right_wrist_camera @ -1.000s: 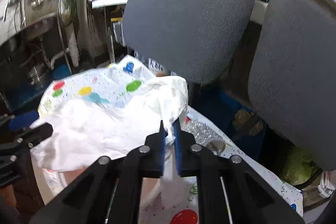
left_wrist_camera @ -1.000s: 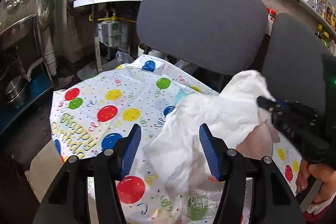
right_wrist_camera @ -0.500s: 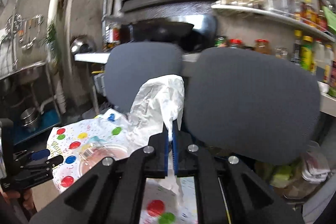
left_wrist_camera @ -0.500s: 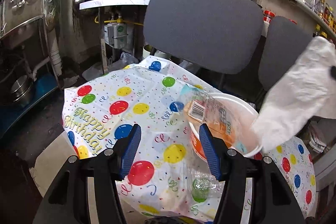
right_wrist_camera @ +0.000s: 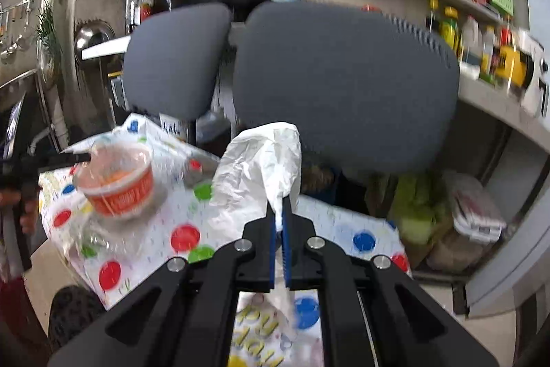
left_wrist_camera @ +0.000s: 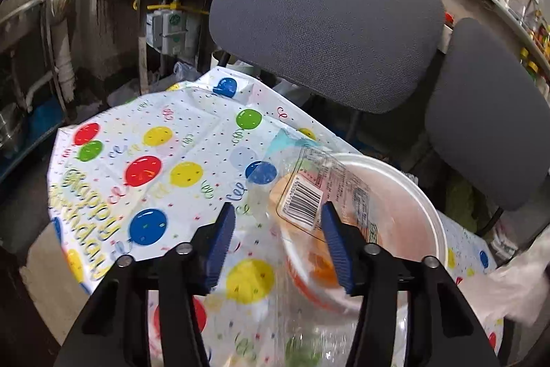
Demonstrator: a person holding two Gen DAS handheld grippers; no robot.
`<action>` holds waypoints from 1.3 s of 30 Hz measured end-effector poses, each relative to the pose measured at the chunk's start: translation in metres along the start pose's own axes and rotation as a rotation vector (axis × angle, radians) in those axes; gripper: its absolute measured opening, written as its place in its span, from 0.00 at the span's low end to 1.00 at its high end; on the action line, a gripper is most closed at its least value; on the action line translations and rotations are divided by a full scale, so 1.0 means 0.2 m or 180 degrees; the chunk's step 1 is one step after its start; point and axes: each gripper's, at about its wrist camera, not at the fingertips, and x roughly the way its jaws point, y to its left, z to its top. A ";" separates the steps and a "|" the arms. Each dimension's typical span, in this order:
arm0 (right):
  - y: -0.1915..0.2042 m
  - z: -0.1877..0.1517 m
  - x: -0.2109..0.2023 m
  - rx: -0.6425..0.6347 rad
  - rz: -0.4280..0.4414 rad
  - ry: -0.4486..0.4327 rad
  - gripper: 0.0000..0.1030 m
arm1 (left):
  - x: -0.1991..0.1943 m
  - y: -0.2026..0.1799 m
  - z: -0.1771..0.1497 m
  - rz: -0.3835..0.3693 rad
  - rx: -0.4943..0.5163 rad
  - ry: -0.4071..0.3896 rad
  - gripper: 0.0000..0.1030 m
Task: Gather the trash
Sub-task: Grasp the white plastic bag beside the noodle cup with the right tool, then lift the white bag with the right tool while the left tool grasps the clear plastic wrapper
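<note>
A white-rimmed orange bowl (left_wrist_camera: 436, 222) stands on the balloon-print tablecloth (left_wrist_camera: 154, 143), with a clear wrapper bearing a barcode label (left_wrist_camera: 302, 202) draped over its near rim. My left gripper (left_wrist_camera: 278, 229) hovers at that rim, its jaws closing. The wrapper lies between them, and the blue pads do not visibly press on it. My right gripper (right_wrist_camera: 282, 222) is shut on a crumpled white sheet (right_wrist_camera: 261, 167), held up to the right of the bowl (right_wrist_camera: 120, 188). The sheet's edge (left_wrist_camera: 515, 284) shows blurred at the lower right of the left wrist view.
Two grey chair backs (left_wrist_camera: 326, 19) (right_wrist_camera: 343, 85) stand close behind the table. More clear plastic (left_wrist_camera: 302, 343) lies at the near edge. A shelf of bottles (right_wrist_camera: 481, 47) runs along the right wall, and bagged items (right_wrist_camera: 474, 212) sit on the floor below it.
The right gripper has lifted the white sheet off the bowl and carried it rightward, uncovering bowl and wrapper. The left gripper has moved in on the bowl's rim, its jaws narrower.
</note>
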 end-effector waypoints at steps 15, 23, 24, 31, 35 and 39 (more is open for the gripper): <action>0.10 -0.21 0.28 -0.0090 0.0546 0.1006 0.03 | -0.36 -0.24 -0.02 -0.0570 0.0487 -0.0564 0.02; 0.13 -0.30 0.44 0.0201 0.1070 0.1269 0.62 | -0.39 -0.36 -0.09 -0.0727 0.0581 -0.0487 0.02; 0.17 -0.30 0.45 0.0081 0.1008 0.1215 0.63 | -0.39 -0.35 -0.09 -0.0717 0.0556 -0.0470 0.02; 0.25 -0.33 0.52 -0.0171 0.0746 0.1311 0.56 | -0.39 -0.30 -0.09 -0.0717 0.0463 -0.0441 0.02; 0.20 -0.32 0.51 -0.0030 0.0695 0.1304 0.11 | -0.44 -0.31 -0.08 -0.0781 0.0448 -0.0501 0.02; 0.14 -0.27 0.40 -0.0012 0.0602 0.1033 0.10 | -0.56 -0.36 -0.06 -0.0837 0.0517 -0.0674 0.02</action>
